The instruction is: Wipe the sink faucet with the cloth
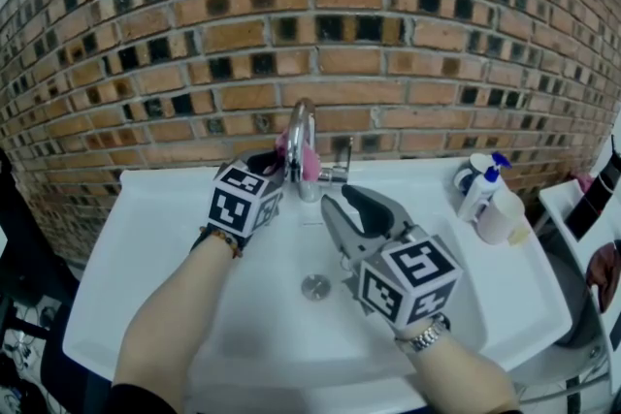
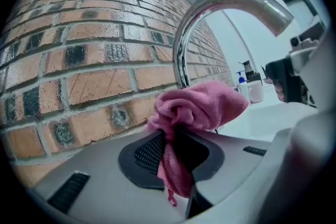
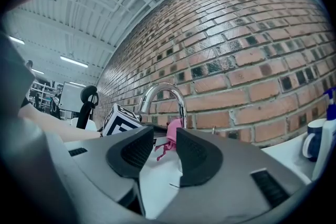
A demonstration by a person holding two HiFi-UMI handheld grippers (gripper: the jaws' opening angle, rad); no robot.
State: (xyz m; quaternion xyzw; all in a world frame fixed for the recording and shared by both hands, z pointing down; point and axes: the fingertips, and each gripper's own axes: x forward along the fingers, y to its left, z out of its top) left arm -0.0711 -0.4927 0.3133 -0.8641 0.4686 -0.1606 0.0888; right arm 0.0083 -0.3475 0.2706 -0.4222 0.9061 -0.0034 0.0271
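Two grippers over the white sink by the chrome faucet: right gripper waits aside, jaws apart and empty, probably keeping clear, while left gripper pinches the pink cloth right at the neck to rub it.

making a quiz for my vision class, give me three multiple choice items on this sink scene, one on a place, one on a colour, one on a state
1. Where is the pink terry cloth?
A) clamped in the left gripper, by the curved chrome faucet
B) lying on the drain
C) draped over the bottles

2. What colour is the rectangular sink basin?
A) black
B) white
C) green

3. How are the right gripper's jaws?
A) shut on the cloth
B) shut on the faucet
C) apart, holding nothing

Answers:
1 A, the left gripper view shows the pads pinching it.
2 B, the head view shows it plainly white.
3 C, the right gripper view shows a bare gap.
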